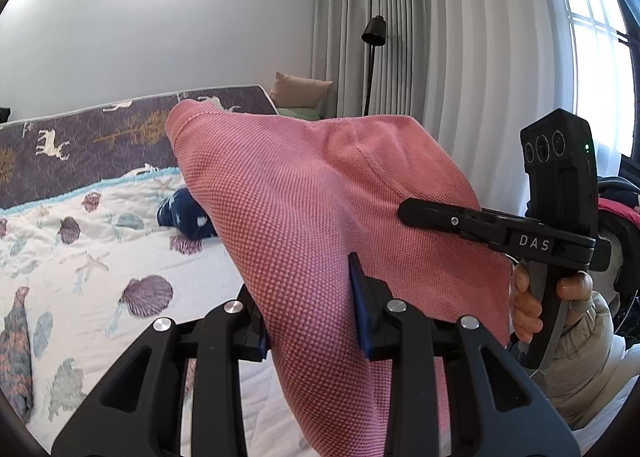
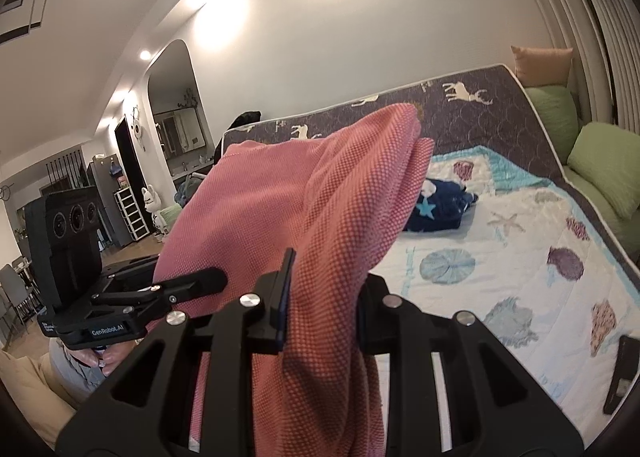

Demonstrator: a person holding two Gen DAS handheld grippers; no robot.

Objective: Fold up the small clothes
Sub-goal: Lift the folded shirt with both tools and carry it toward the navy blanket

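Black fingers of the left gripper [image 1: 316,313] are clamped on a pink garment [image 1: 304,209], and the right gripper [image 2: 320,309] is likewise closed on the same cloth. Both pinch it in the air above the bed [image 2: 520,269], so the cloth hangs between the two, each gripper touching it and neither nearer. Its long axis seems to run from one gripper to the other, the rest drooping below. Pink, coarse-woven, bunched rather than flat. Beyond the pink garment, a navy star-print piece [image 2: 440,213] lies on the bed.
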